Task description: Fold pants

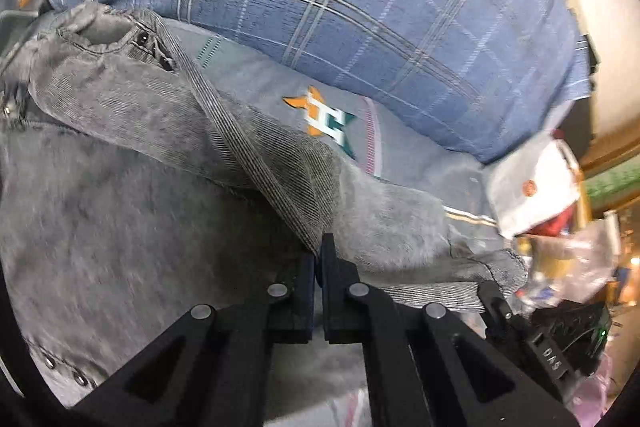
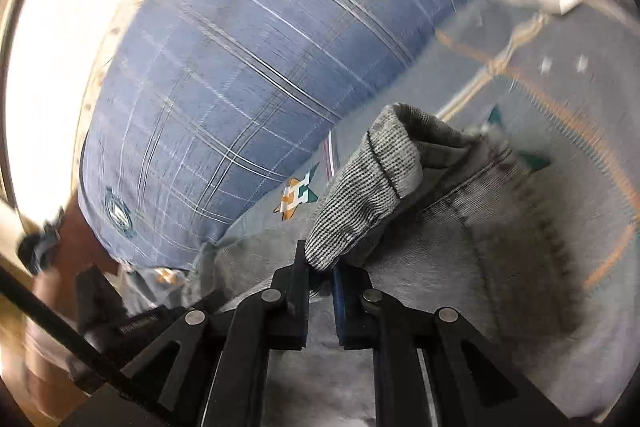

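While both grippers pinch grey cloth, the pants hang lifted over the bed — mid-fold.

Biggest thing in sight is the blue plaid pillow, bulging across the back of both views, and under it runs the grey-blue bedsheet with its orange-and-teal star logo. Across that sheet sprawl the grey corduroy pants, waistband and dark buttons up at the left of the left wrist view, a ribbed seam running down to the fingers. The left gripper is clamped right on that seam, its jaws nearly together with fabric between them. The right gripper is closed on a folded hem of the pants — the cuff stands up just above its tips. A small white pouch lies at the sheet's far edge.
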`<state>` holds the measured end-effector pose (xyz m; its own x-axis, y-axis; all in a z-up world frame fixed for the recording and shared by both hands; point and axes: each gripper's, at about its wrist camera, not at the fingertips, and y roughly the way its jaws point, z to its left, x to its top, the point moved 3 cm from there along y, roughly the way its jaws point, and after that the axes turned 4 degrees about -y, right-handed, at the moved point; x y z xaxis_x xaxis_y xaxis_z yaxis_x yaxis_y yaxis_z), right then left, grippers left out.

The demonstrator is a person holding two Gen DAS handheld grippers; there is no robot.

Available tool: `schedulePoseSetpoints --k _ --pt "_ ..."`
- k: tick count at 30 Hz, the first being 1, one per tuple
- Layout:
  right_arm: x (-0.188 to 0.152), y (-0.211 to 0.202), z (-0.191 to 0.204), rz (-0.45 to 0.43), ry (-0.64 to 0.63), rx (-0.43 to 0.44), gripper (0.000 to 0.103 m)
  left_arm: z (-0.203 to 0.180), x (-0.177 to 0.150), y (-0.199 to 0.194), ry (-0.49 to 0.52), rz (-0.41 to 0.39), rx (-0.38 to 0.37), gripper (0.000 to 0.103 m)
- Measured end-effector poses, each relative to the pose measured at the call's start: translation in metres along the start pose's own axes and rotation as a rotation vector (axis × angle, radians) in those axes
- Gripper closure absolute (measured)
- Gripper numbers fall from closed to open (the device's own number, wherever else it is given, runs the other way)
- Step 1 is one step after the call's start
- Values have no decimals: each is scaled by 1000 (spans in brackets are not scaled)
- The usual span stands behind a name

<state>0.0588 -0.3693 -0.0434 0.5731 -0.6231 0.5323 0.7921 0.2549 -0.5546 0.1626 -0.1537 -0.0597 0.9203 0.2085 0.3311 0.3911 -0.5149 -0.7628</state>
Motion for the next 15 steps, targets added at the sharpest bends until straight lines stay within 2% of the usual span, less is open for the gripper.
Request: schedulePoseSetpoints --k 3,5,6,8,11,12,15 --pt "-23 3 -9 49 14 -22 91 4 -18 -4 55 -18 28 101" --pt "-40 21 -24 140 52 -93 91 16 -27 11 54 37 60 101" --pt "-43 26 -27 162 67 -102 91 20 -29 18 47 61 71 101" --pt "-41 25 -27 150 86 -67 90 35 -35 24 -10 89 57 101" --pt "-34 6 -16 48 41 -44 87 43 -36 14 -72 75 -36 101" --pt "-36 6 -17 52 36 -63 83 43 -36 11 -66 61 -28 101" --pt "-51 20 -39 145 112 -87 79 41 -40 16 -31 64 24 101"
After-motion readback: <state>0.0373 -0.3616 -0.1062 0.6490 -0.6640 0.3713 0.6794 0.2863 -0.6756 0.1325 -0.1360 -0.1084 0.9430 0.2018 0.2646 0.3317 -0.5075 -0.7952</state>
